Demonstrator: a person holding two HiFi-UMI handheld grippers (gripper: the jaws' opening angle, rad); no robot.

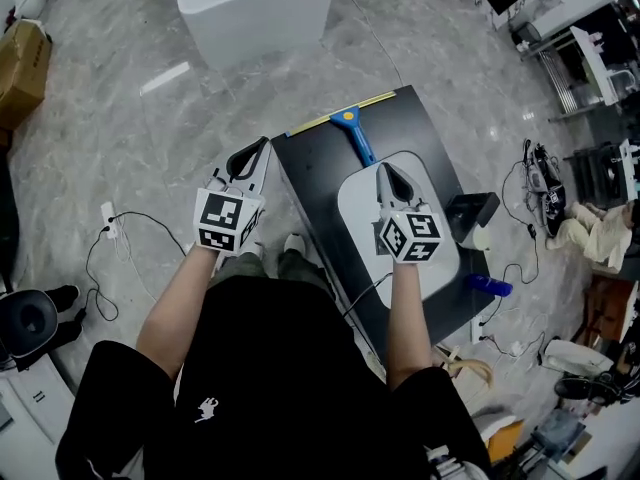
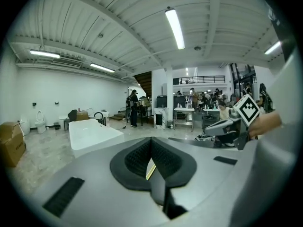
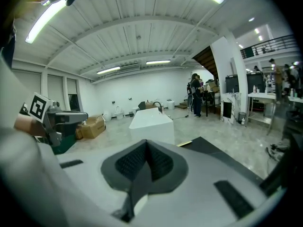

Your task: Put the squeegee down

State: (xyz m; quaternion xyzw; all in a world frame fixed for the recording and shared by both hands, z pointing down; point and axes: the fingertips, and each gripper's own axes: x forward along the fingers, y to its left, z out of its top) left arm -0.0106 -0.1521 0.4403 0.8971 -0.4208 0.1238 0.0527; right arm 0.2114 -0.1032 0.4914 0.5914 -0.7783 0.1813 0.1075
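L gripper (image 2: 151, 143): jaws together, empty. R gripper (image 3: 145, 145): jaws together, empty. Squeegee (image 1: 352, 128): flat on black table (image 1: 310, 193), ahead of R gripper, touching neither. Seen whole in head view only; gripper views catch just its yellow edge.

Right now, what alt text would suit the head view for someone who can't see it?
A blue-handled squeegee with a yellow-edged blade lies on a black rectangular table, free of both tongs. A person in black holds the left tongs and right tongs, both shut and empty.
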